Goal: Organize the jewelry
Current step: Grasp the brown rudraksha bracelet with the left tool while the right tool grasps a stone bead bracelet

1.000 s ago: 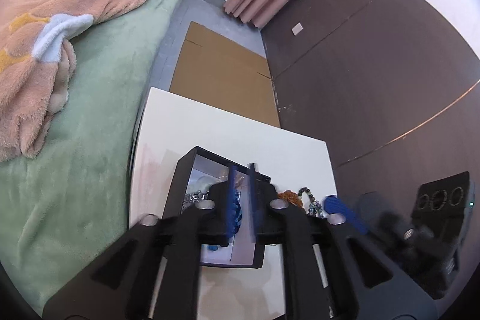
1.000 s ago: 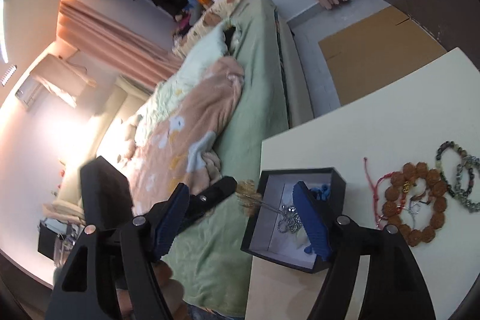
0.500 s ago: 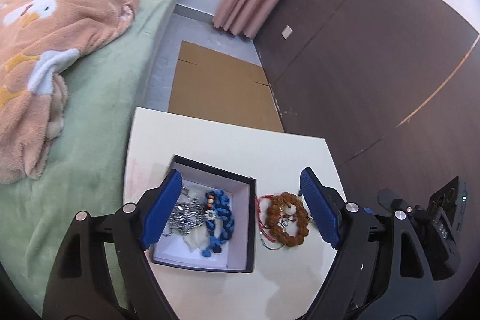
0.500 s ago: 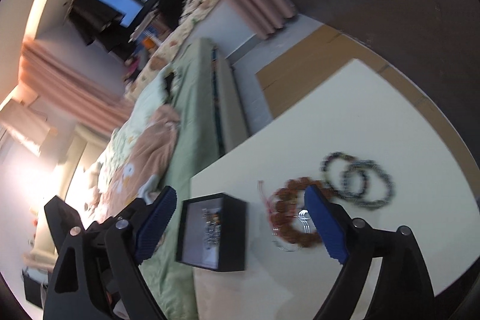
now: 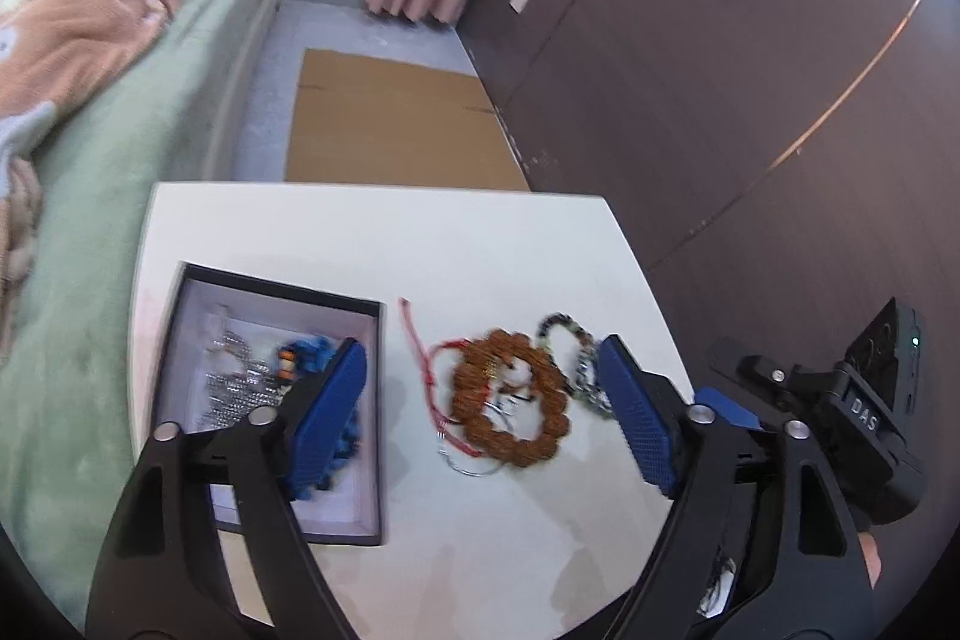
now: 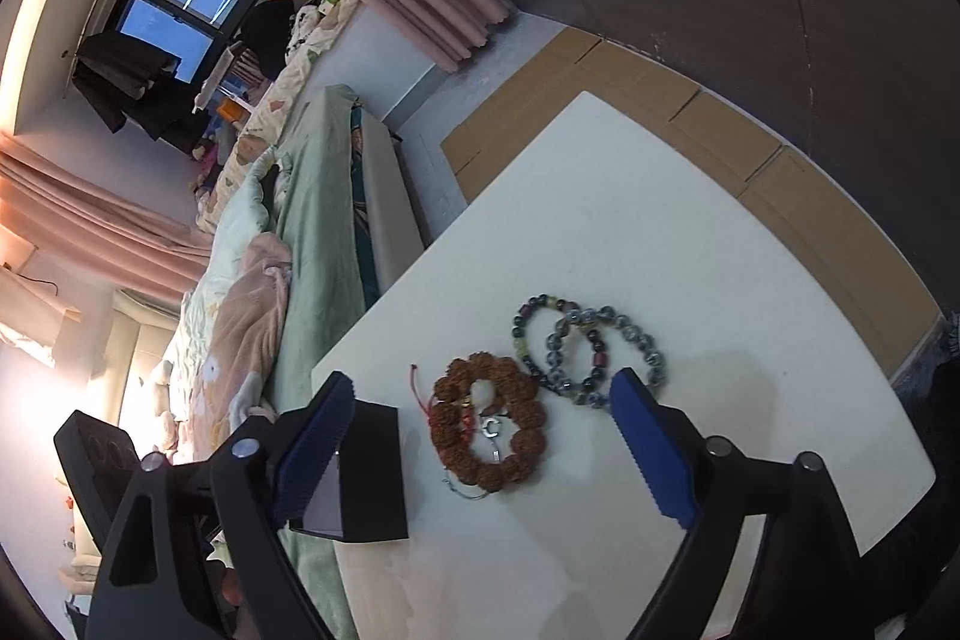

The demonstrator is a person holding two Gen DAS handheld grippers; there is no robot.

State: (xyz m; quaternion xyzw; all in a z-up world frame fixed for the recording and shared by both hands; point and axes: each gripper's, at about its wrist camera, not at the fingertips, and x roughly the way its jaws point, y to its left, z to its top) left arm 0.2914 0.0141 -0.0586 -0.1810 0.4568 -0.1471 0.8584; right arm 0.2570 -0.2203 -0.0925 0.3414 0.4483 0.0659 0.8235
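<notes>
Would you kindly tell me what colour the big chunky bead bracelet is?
Reddish brown; the chunky bead bracelet shows best in the right wrist view.

**Both tongs spread wide, holding nothing**

The left tongs [image 5: 480, 418] hang above the counter with blue pads far apart. The right tongs [image 6: 480, 454] gape equally wide, tilted, their body also visible at the right edge of the left wrist view.

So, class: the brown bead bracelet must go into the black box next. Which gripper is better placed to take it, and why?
Probably the left gripper: it is open, and the brown bead bracelet lies between its fingers, with the black box right beside it. The right gripper is open over it too, but the box sits at its edge.
</notes>
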